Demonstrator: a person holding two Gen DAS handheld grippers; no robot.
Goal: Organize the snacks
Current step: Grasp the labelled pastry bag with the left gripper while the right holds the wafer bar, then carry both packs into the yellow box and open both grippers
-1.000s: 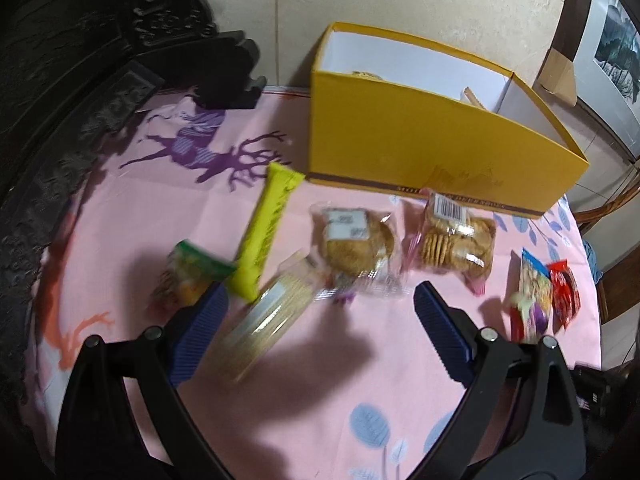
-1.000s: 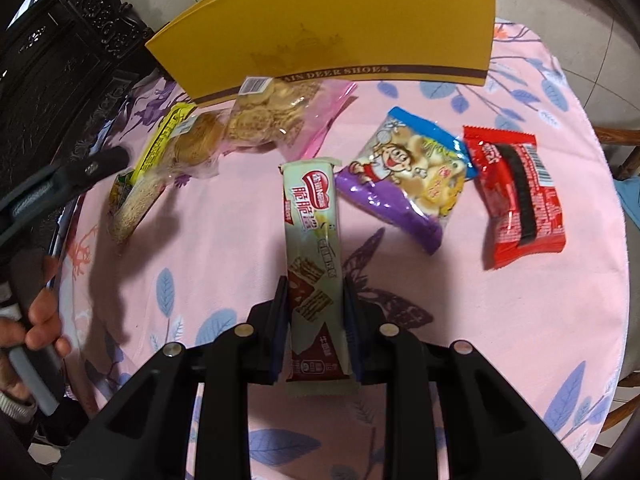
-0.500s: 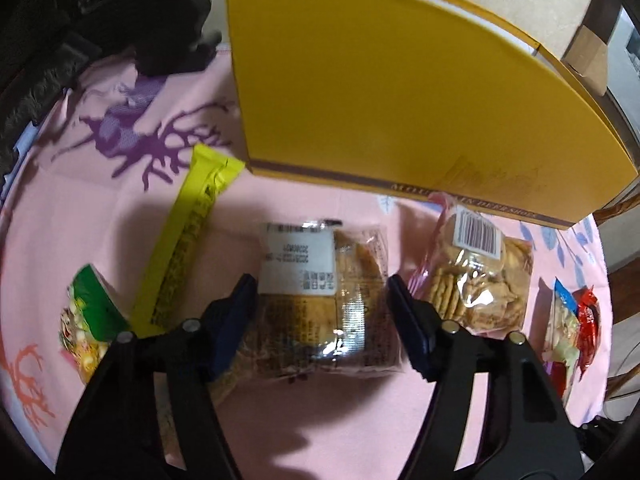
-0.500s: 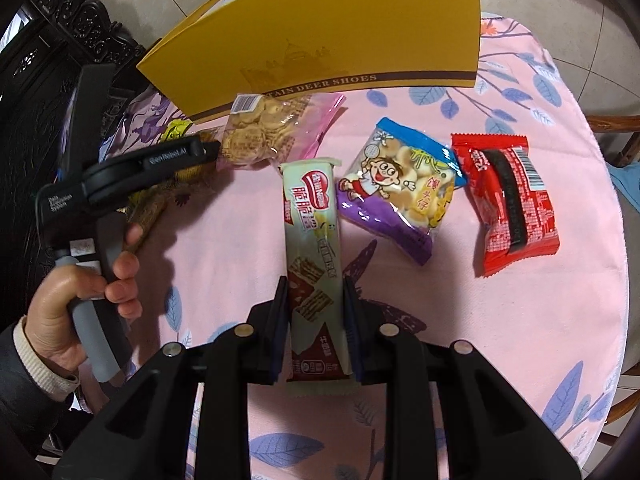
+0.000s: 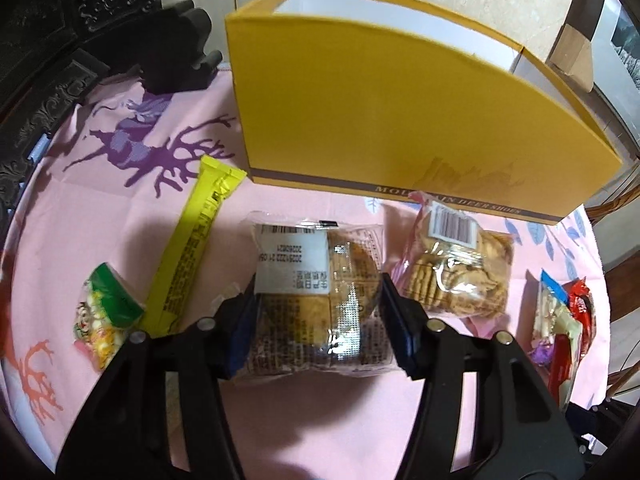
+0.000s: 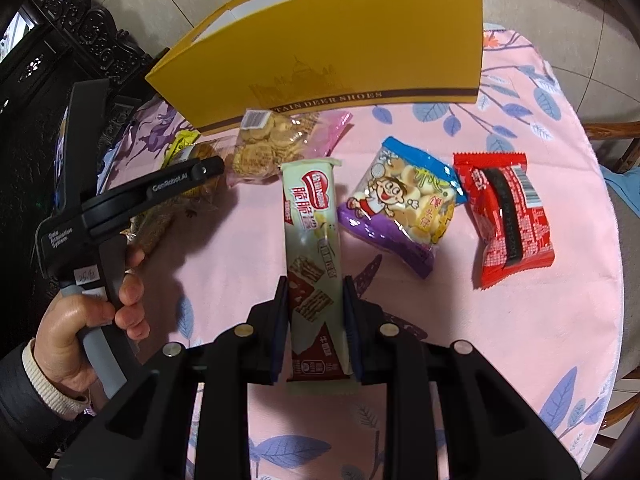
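A clear pack of brown biscuits (image 5: 316, 264) with a white label lies on the pink tablecloth, in front of the open yellow shoe box (image 5: 380, 120). My left gripper (image 5: 318, 320) has this pack between its blue pads; the jaws are closing and both pads touch its sides. From the right wrist the same gripper (image 6: 200, 176) shows at the left, held by a hand (image 6: 80, 328). My right gripper (image 6: 314, 320) is shut on a long pale wafer bar (image 6: 312, 232), gripped near its lower end and pointing toward the yellow box (image 6: 340, 52).
A yellow stick pack (image 5: 196, 240) and a green candy bag (image 5: 106, 312) lie left of the biscuits, a pink-edged cookie bag (image 5: 456, 276) to the right. A blue-purple snack bag (image 6: 404, 204) and red pack (image 6: 512, 220) lie farther right. Dark carved furniture (image 5: 48, 40) borders the table's left.
My left gripper came down over the clear biscuit pack and its jaws narrowed from wide open until they touch the pack's sides. The right gripper kept still with the wafer bar.
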